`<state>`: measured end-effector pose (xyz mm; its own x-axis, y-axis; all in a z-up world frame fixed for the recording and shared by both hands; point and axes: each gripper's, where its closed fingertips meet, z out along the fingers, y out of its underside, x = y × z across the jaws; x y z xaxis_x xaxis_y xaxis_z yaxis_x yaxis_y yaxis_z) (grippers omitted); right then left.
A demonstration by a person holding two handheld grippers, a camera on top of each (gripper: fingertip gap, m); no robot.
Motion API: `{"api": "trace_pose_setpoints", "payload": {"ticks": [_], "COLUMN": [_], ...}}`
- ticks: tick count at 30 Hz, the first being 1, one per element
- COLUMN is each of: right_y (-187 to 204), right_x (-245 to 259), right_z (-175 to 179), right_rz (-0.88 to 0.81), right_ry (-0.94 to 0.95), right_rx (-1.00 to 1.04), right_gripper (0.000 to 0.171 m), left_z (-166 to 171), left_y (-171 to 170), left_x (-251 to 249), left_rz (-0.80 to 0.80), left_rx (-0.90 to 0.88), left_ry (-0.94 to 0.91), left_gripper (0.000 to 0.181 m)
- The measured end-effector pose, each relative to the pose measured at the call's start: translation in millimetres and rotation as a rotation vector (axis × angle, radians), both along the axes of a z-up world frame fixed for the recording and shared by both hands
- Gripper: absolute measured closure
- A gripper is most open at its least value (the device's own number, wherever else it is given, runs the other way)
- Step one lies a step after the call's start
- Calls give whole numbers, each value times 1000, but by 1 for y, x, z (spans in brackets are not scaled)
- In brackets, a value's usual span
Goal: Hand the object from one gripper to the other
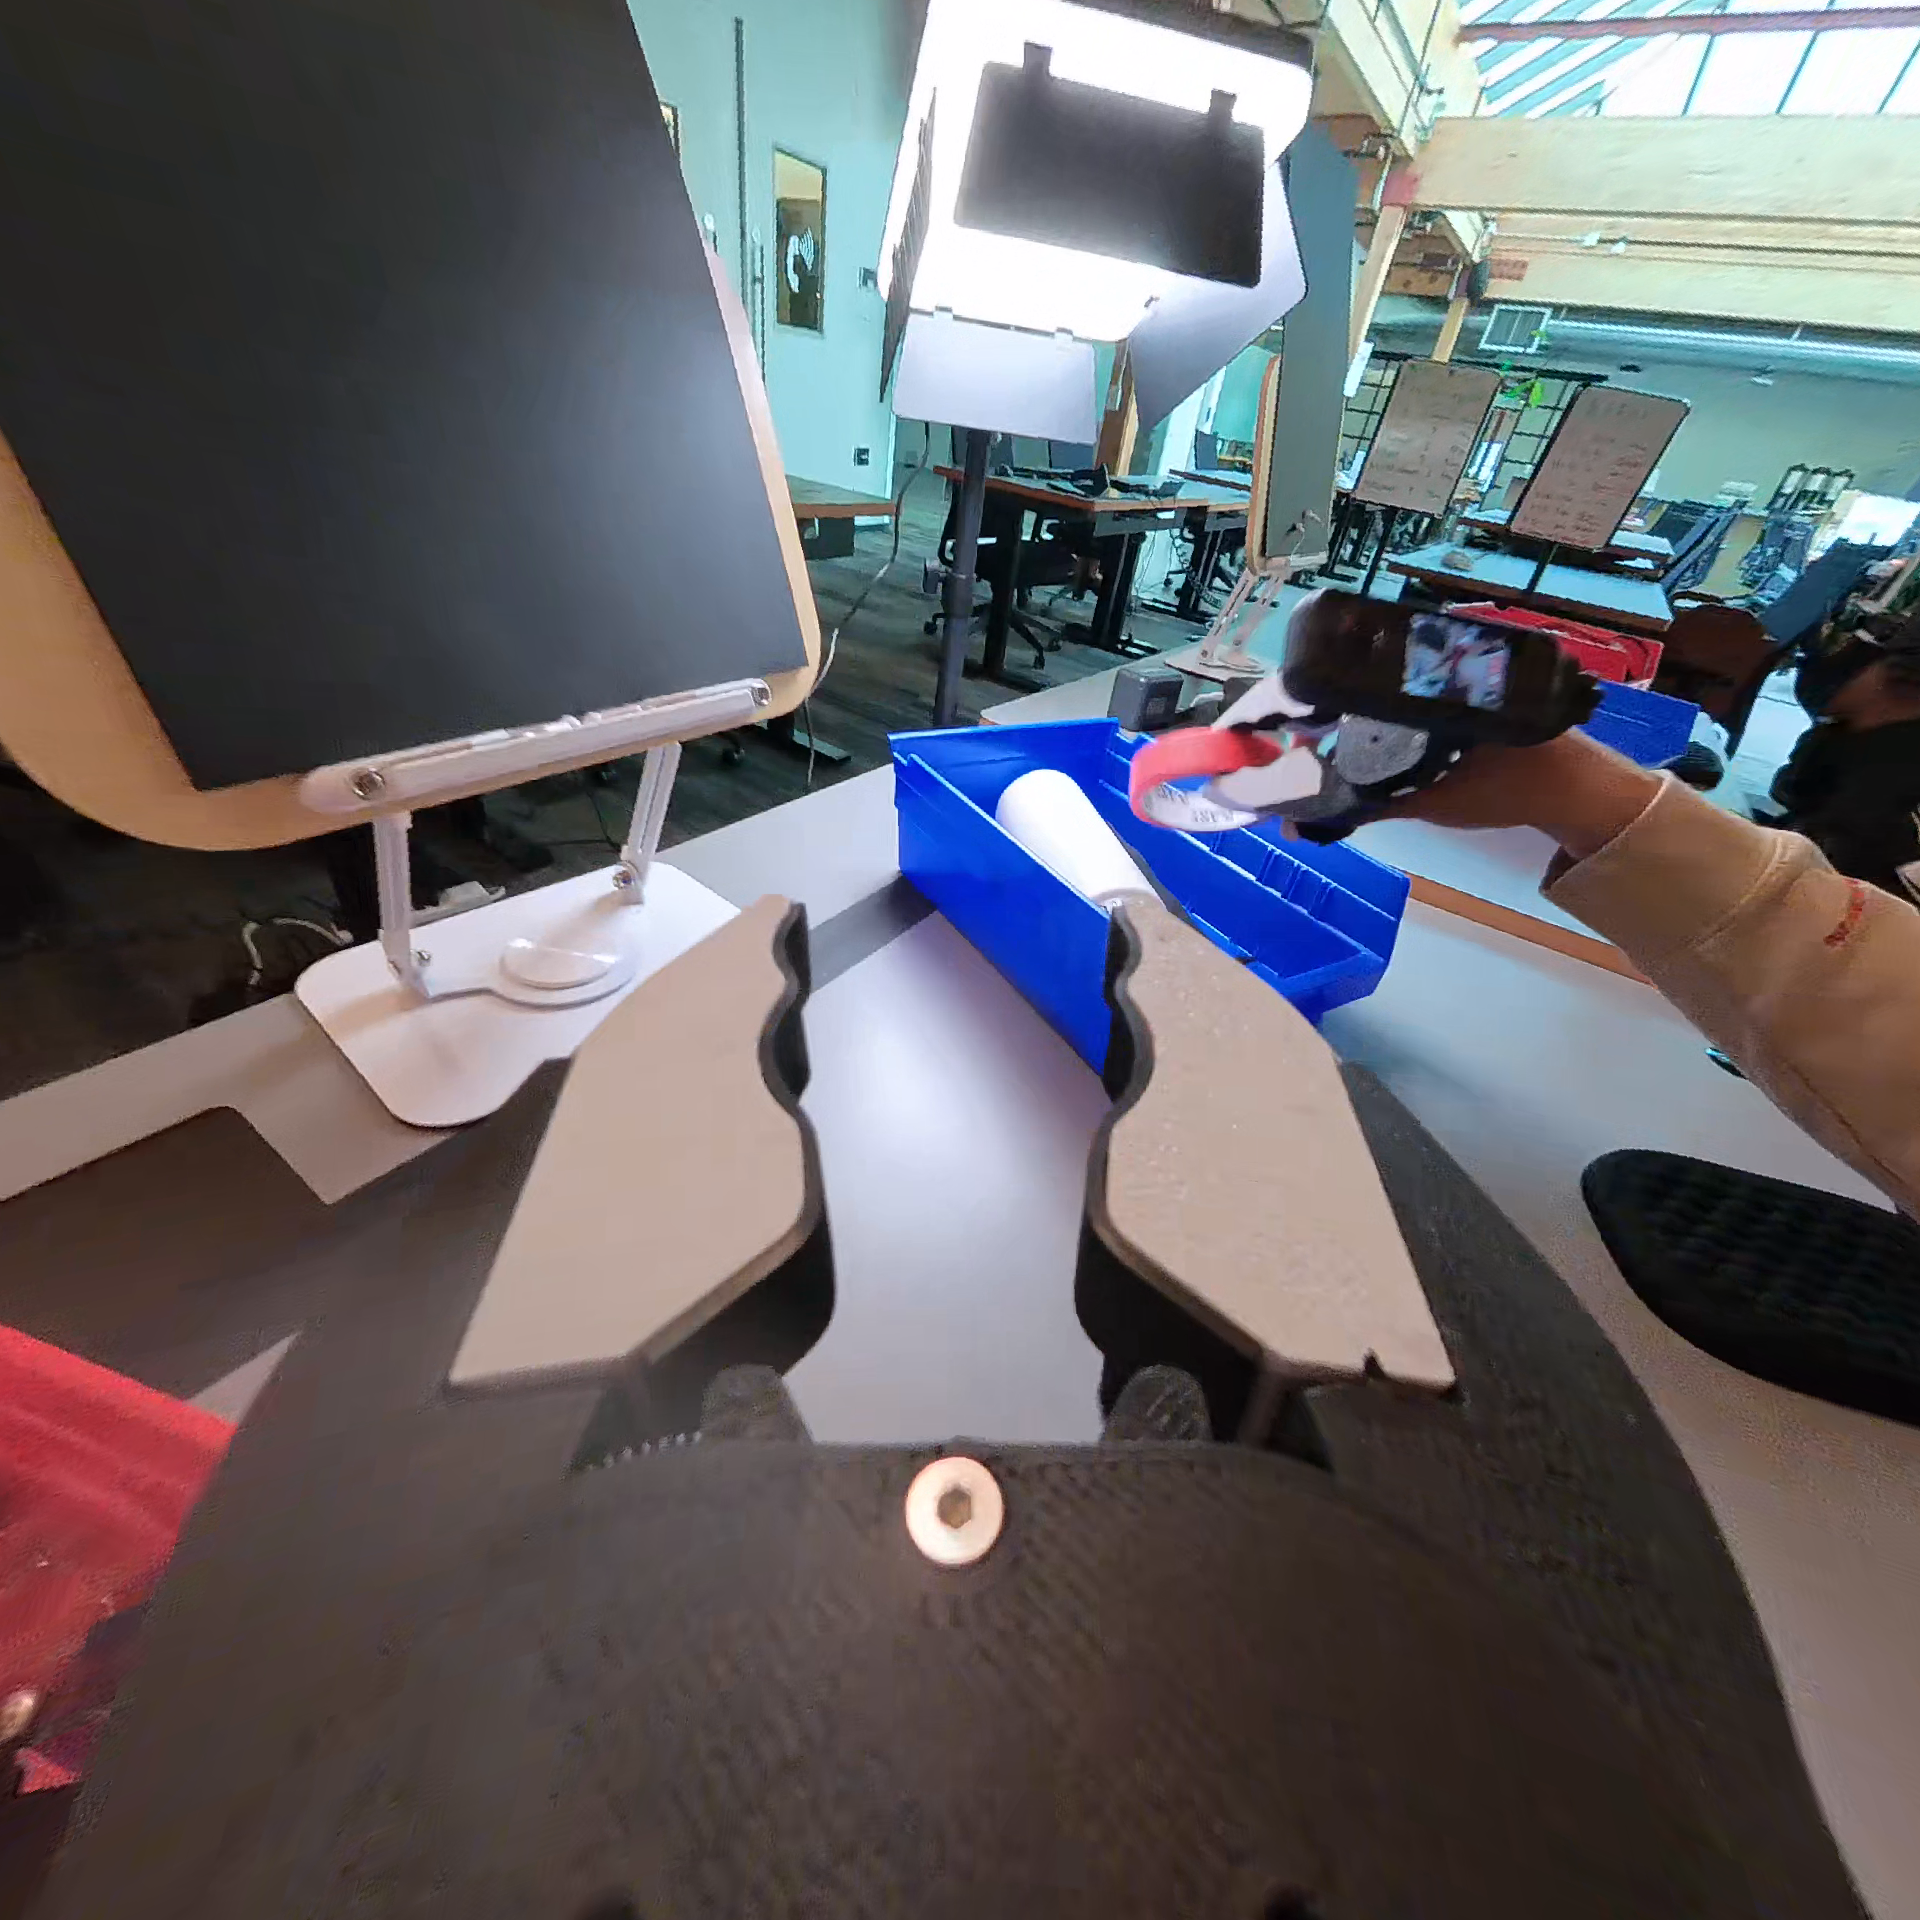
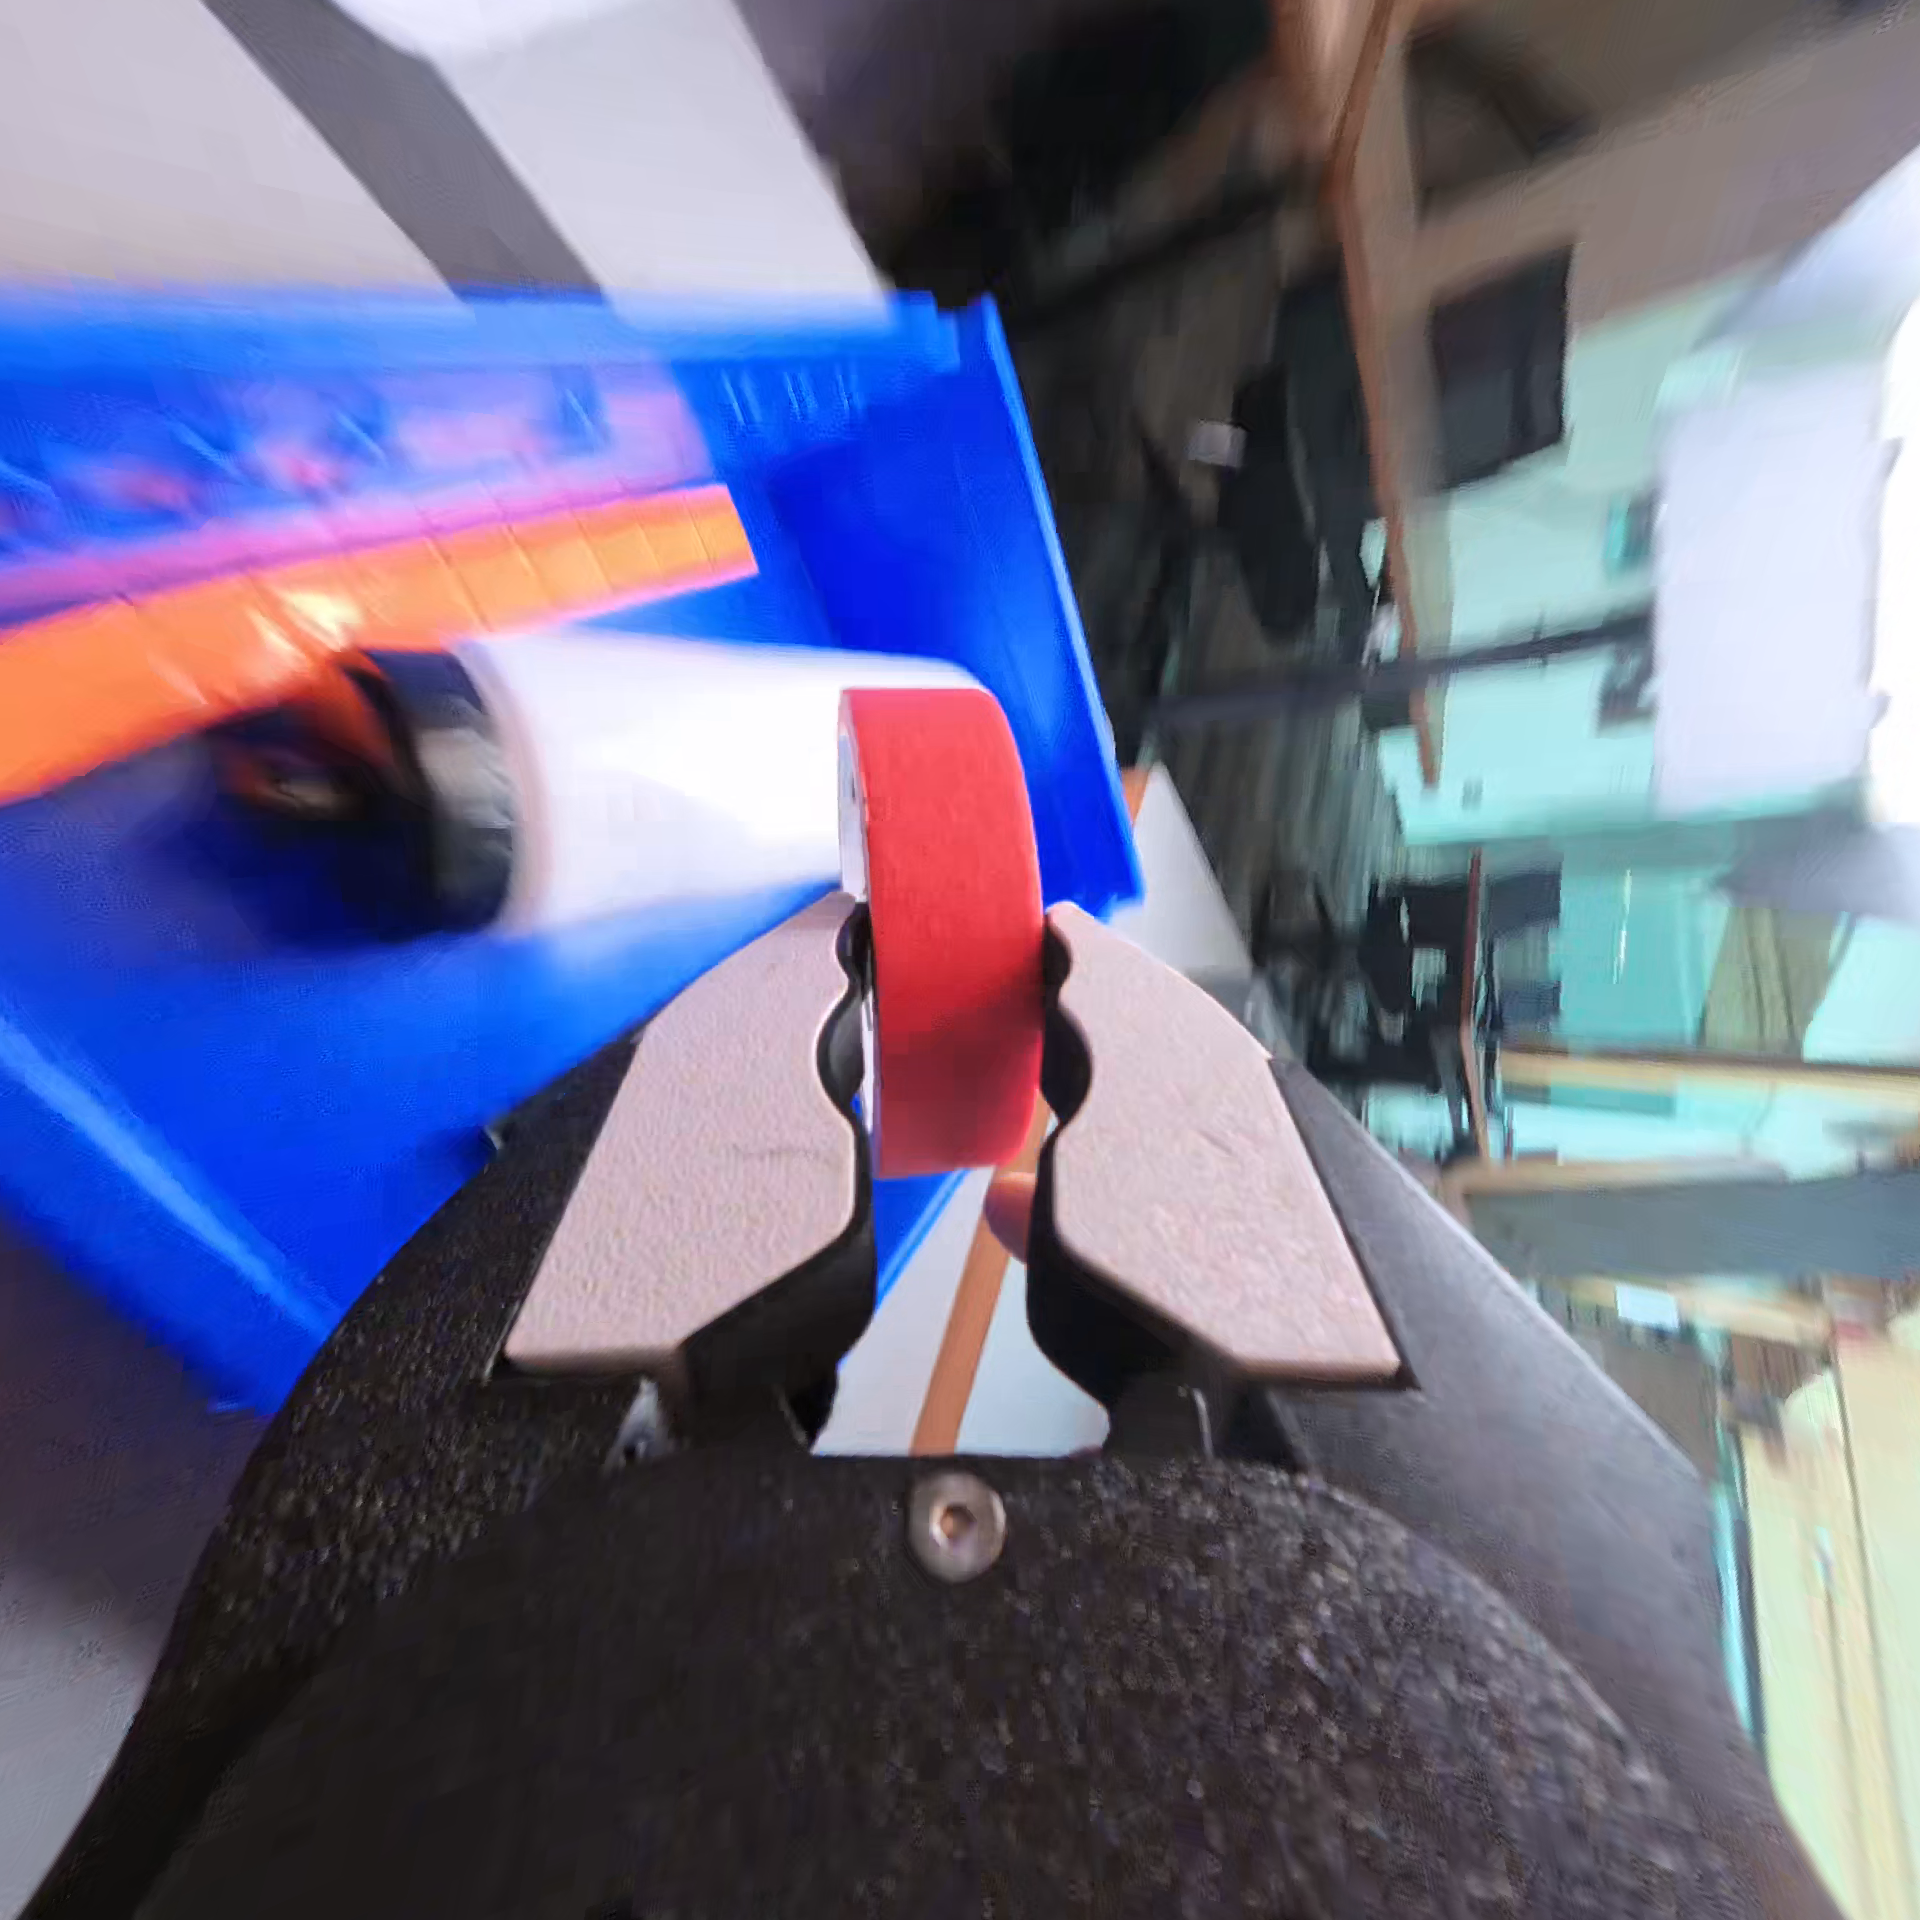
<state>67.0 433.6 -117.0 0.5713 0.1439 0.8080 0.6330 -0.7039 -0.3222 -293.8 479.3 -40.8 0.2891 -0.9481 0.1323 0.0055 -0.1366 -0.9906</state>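
Right wrist view: right gripper (image 2: 951, 925) clamped on red tape roll (image 2: 951, 925), blue bin (image 2: 914, 520) just ahead. Left gripper (image 1: 951, 935) spread wide, empty, bin beyond its right finger.

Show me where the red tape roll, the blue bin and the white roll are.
red tape roll (image 2: 951, 925), right wrist view, outer band.
blue bin (image 1: 997, 914), left wrist view, near side wall.
white roll (image 1: 1060, 831), left wrist view, curved side.
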Motion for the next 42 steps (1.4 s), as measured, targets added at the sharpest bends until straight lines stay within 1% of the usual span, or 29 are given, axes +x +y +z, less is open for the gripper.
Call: {"api": "trace_pose_setpoints", "payload": {"ticks": [1,2,3,5,7,9,13,15,17,18,19,20,21,22,24,27,28,31,32,33,34,35,36,37,40,42], "right_y": [-4,-8,-8,-9,-11,-17,-43,-61,-75,-80,-83,-85,-86,-87,-89,-86,-86,-83,-82,-80,-79,-79,-79,-79,-80,-78], "right_x": [18,24,20,6,-17,-46,-120,-147,-164,-171,-176,-179,-180,-185,-195,-198,-201,-205,-206,-207,-207,-206,-206,-204,-202,-201], "right_z": [-14,-26,-32,-31,-19,-6,15,13,1,-7,-13,-19,-23,-26,-29,-34,-38,-54,-57,-61,-63,-65,-67,-68,-69,-69], "right_rz": [-68,-95,-92,-70,9,108,378,461,486,498,510,524,537,561,609,626,630,623,620,612,602,594,584,576,564,547], "right_ry": [9,47,111,208,288,410,783,941,1052,1094,1128,1145,1152,1174,1205,1158,1152,1121,1118,1122,1129,1136,1140,1142,1174,1219], "right_rx": [-49,-77,-65,-2,85,168,309,338,353,354,373,406,441,455,438,458,449,403,392,381,375,368,365,366,361,357], "right_gripper": [140,136,125,118,116,117,118,117,115,115,119,132,157,171,171,171,171,171,171,171,171,171,171,171,171,171], "left_z": [3,6,8,11,13,13,11,9,5,1,-5,-13,-22,-33,-57,-97,-108,-127,-132,-135,-135,-133,-131,-128,-117,-113], "left_y": [0,2,4,10,17,23,41,55,68,73,77,82,88,93,100,96,93,97,101,104,105,106,106,107,115,122], "left_x": [-3,-6,-9,-16,-23,-30,-54,-74,-96,-105,-115,-126,-139,-153,-181,-226,-237,-252,-253,-252,-250,-248,-246,-243,-238,-237], "left_rz": [7,19,39,78,112,149,253,319,361,360,353,356,364,364,352,260,230,201,199,176,154,143,128,114,126,141], "left_rx": [13,27,42,70,84,87,108,122,122,119,119,129,145,161,190,259,282,462,527,573,592,583,565,564,562,619], "left_ry": [-5,-9,-14,-21,-26,-18,62,127,201,246,307,385,479,580,790,1134,1223,1412,1461,1493,1509,1514,1504,1482,1434,1445], "left_gripper": [130,133,137,143,147,150,148,146,145,144,143,142,141,140,136,124,122,123,127,131,130,134,151,155,147,147]}}
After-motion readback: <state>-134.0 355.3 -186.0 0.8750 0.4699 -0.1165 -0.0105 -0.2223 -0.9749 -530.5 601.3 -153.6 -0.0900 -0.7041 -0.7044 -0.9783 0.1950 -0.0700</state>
